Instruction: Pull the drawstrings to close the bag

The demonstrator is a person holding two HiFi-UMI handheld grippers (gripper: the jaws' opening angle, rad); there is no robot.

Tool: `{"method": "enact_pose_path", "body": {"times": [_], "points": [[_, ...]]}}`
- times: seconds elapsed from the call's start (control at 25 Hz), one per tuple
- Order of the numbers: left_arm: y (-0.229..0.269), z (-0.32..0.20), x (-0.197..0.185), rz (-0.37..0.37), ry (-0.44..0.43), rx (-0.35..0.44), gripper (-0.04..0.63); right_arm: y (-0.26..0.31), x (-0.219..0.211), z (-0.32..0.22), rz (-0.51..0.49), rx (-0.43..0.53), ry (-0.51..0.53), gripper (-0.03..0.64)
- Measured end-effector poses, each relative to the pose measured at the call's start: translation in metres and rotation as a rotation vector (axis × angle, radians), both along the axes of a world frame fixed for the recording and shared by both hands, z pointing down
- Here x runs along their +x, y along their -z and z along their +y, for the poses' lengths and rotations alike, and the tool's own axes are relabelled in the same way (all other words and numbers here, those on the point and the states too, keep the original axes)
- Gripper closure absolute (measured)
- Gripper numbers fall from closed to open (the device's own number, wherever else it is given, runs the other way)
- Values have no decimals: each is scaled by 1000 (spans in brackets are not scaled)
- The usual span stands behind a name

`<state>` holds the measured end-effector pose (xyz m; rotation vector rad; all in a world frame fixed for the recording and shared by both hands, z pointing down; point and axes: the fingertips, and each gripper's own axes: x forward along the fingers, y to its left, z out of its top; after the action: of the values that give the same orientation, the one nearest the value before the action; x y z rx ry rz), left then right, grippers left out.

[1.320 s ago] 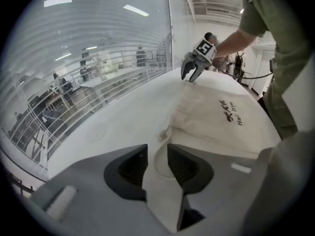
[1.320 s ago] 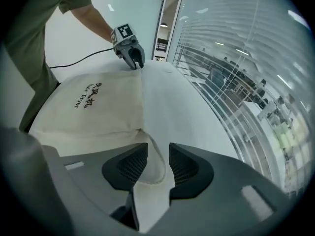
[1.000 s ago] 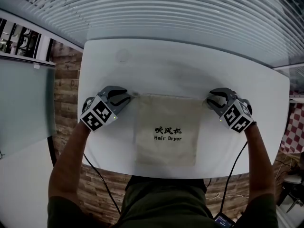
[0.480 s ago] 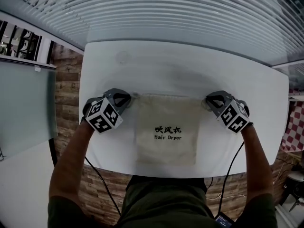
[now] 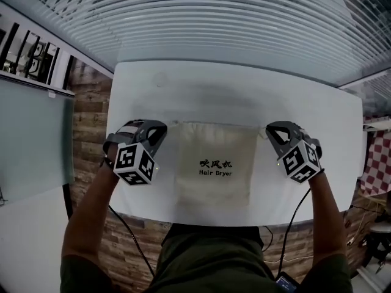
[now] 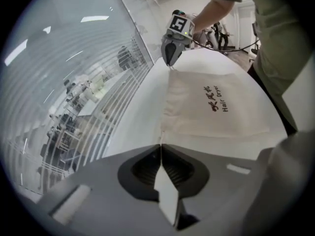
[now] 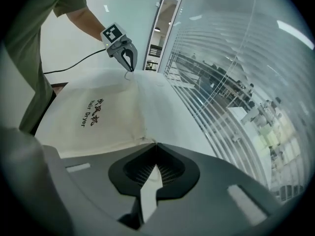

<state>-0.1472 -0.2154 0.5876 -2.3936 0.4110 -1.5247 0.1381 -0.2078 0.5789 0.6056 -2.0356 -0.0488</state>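
Observation:
A cream drawstring bag (image 5: 214,163) printed "Hair Dryer" lies flat on the white table (image 5: 201,90), its mouth towards the far side. My left gripper (image 5: 160,129) is at the bag's top left corner, jaws closed on the thin drawstring (image 6: 161,134). At the top right corner my right gripper (image 5: 270,131) is closed on the other drawstring end (image 7: 146,140). In the left gripper view the bag (image 6: 211,107) stretches away to the right gripper (image 6: 171,58). From the right gripper view the bag (image 7: 98,117) runs to the left gripper (image 7: 128,63). The bag's mouth is still full width.
Window blinds (image 5: 232,17) run along behind the table's far edge. A glass partition (image 5: 30,133) stands to the left. Cables (image 5: 128,231) hang below the near edge beside the person's body. A faint round mark (image 5: 160,78) is on the tabletop.
Both hands have swung so the marker cubes sit nearer the table's front edge. The jaw tips stay at the bag's top corners, and the right jaws look closed now.

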Motion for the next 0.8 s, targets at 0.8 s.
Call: {"method": "enact_pose_path", "body": {"times": [0.8], "points": [[175,16,-23,-55,76,445,583,170,39,27,-2,357,-127,604]]}}
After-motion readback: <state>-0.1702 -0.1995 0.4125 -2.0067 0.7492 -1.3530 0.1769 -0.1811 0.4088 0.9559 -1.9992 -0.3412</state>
